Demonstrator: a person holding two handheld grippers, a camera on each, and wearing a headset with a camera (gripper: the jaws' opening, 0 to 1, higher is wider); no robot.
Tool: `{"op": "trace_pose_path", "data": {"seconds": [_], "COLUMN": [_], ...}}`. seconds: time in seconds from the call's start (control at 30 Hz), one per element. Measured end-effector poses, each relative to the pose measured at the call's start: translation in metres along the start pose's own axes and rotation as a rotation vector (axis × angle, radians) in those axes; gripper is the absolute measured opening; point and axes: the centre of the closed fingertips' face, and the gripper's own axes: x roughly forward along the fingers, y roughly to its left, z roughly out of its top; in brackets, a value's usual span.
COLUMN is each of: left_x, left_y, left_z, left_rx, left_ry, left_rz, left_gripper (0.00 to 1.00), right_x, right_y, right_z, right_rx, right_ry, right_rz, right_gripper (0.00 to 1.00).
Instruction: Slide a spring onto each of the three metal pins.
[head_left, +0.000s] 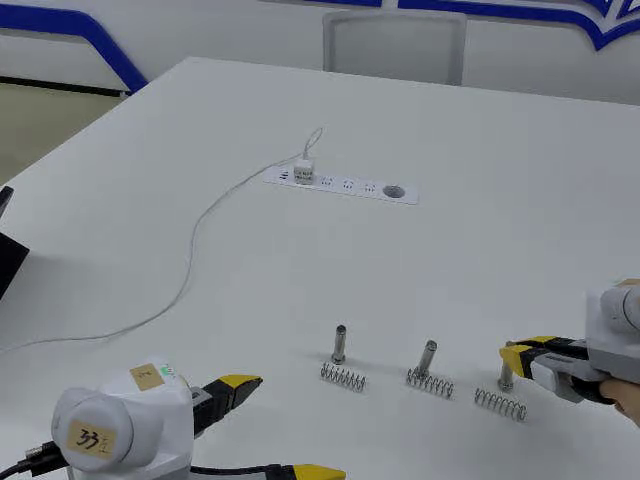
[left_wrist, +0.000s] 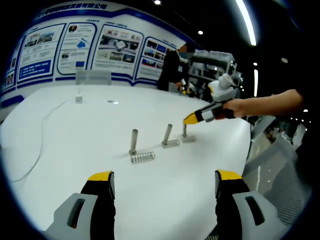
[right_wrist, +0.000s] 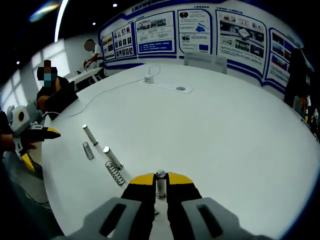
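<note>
White tabletop (head_left: 450, 130) stretches wide on the far side; right gripper (right_wrist: 160, 183) clamps the rightmost pin (right_wrist: 160, 175); left gripper (left_wrist: 165, 175) gapes, released, by the near edge.

The left gripper (head_left: 282, 425) hovers low above the table, level, its jaws spread wide. The right gripper (head_left: 516, 356), held in a hand (left_wrist: 241, 106) on an outstretched arm, has its jaws closed around a pin (right_wrist: 160, 176).

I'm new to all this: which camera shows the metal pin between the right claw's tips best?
The right gripper view: the pin stands close up between the tips of the right claw. The head view shows it half hidden behind that claw; the left gripper view shows it small and distant.
</note>
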Motion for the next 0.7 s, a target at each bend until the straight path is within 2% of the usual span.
{"op": "trace_pose_path", "data": {"seconds": [0.2,0.33,0.43,0.53,0.7], "left_x": [0.000,0.000,0.000,0.000,0.000], "left_y": [0.000,-0.001,0.000,0.000,-0.001], "left_z": [0.000,0.001,0.000,0.000,0.000], "left_rx": [0.000,0.001,-0.001,-0.002,0.001], "left_ry": [0.003,-0.001,0.002,0.000,0.004], "left_rz": [0.002,-0.001,0.000,0.000,-0.004], "left_gripper": [0.84,0.84,0.84,0.84,0.84], "right_x": [-0.005,-0.009,-0.012,-0.015,-0.015], "right_y": [0.001,0.004,0.004,0.003,0.000], "right_z": [-0.002,-0.004,-0.007,-0.009,-0.009], "right_rx": [-0.004,0.003,-0.016,-0.067,-0.080], "right_ry": [-0.007,-0.017,-0.018,-0.016,-0.009], "right_rz": [-0.005,0.009,0.010,-0.002,-0.005], "right_gripper": [0.08,0.08,0.08,0.08,0.09]}}
